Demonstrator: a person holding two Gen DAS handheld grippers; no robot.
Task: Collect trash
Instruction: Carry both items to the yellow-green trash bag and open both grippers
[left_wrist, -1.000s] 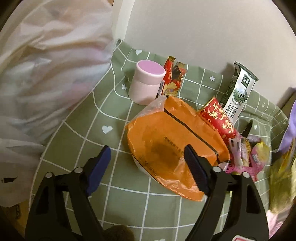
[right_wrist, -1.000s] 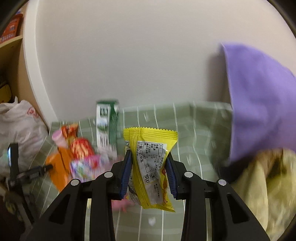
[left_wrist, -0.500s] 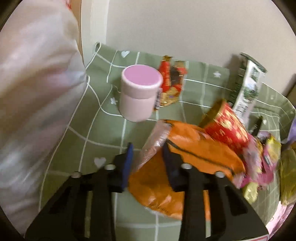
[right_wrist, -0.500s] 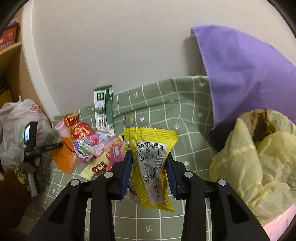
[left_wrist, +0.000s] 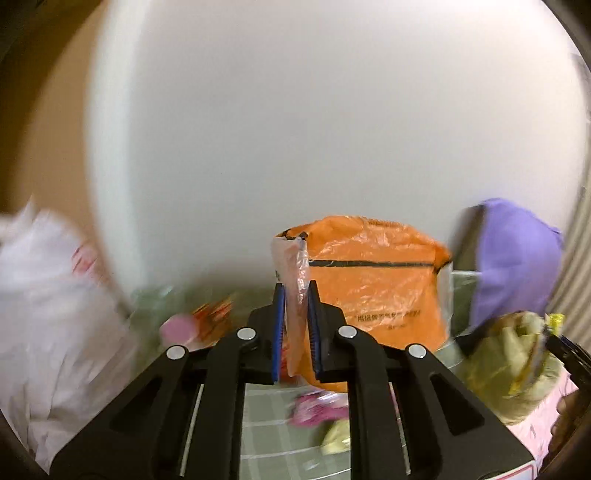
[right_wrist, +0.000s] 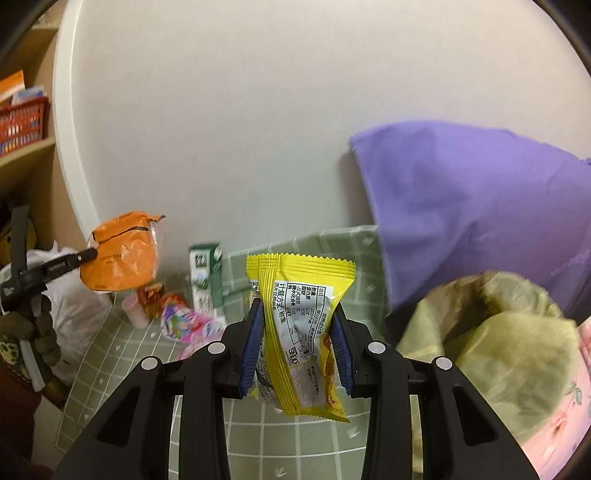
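An orange plastic bag (left_wrist: 369, 288) hangs in the air above the green checked cloth (left_wrist: 273, 417). My left gripper (left_wrist: 295, 288) pinches the bag's clear crumpled edge, its jaws closing on it. In the right wrist view the same orange bag (right_wrist: 118, 258) dangles at the far left from the left gripper (right_wrist: 92, 254), which a gloved hand holds. My right gripper (right_wrist: 298, 306) is shut on a yellow snack packet (right_wrist: 299, 332) that stands upright between its blue pads.
On the cloth (right_wrist: 295, 443) by the wall stand a green-and-white milk carton (right_wrist: 205, 280), a pink cup (right_wrist: 135, 312) and several pink and red wrappers (right_wrist: 184, 321). A white plastic sack (right_wrist: 74, 310) sits left; a purple pillow (right_wrist: 480, 203) and yellow-green bundle (right_wrist: 498, 350) lie right.
My left gripper closed on the orange bag's clear edge and lifted the bag off the cloth. The right gripper, still holding the yellow packet, shifted so the pillow sits further right.
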